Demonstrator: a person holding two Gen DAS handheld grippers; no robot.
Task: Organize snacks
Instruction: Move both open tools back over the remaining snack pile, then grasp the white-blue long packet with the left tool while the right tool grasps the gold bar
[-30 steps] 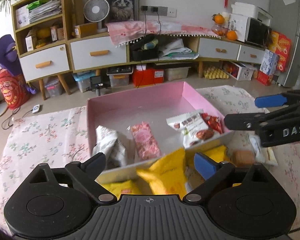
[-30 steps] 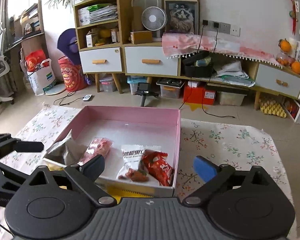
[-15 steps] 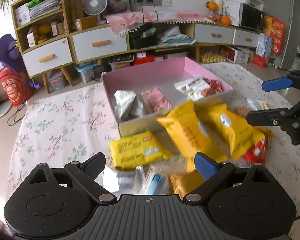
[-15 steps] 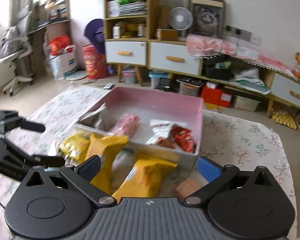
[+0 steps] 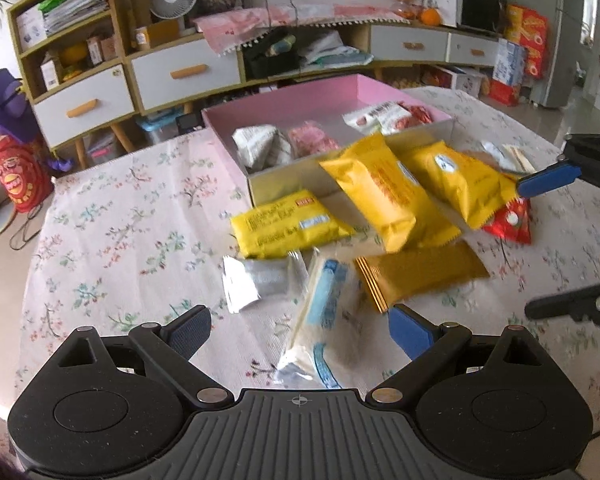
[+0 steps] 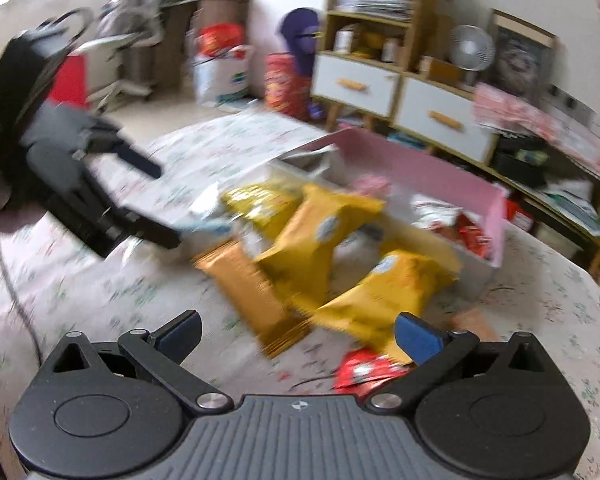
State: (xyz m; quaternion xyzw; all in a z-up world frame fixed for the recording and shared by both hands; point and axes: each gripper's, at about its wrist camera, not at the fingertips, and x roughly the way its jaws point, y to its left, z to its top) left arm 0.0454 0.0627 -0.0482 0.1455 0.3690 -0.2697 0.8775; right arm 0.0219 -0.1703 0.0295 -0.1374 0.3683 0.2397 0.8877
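Left-wrist view: the left gripper [image 5: 300, 324] hangs spread and empty over a white-and-blue packet [image 5: 324, 312]; yellow bags [image 5: 384, 196] lean on the pink box [image 5: 300, 108]; the right gripper [image 5: 556, 240] gapes empty. Closing now could pinch overlapping wrappers together.

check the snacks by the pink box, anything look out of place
Yes: most packets lie heaped outside the pink box. One yellow bag leans askew on its front wall, overlapping a gold packet. Nothing looks torn or spilled.
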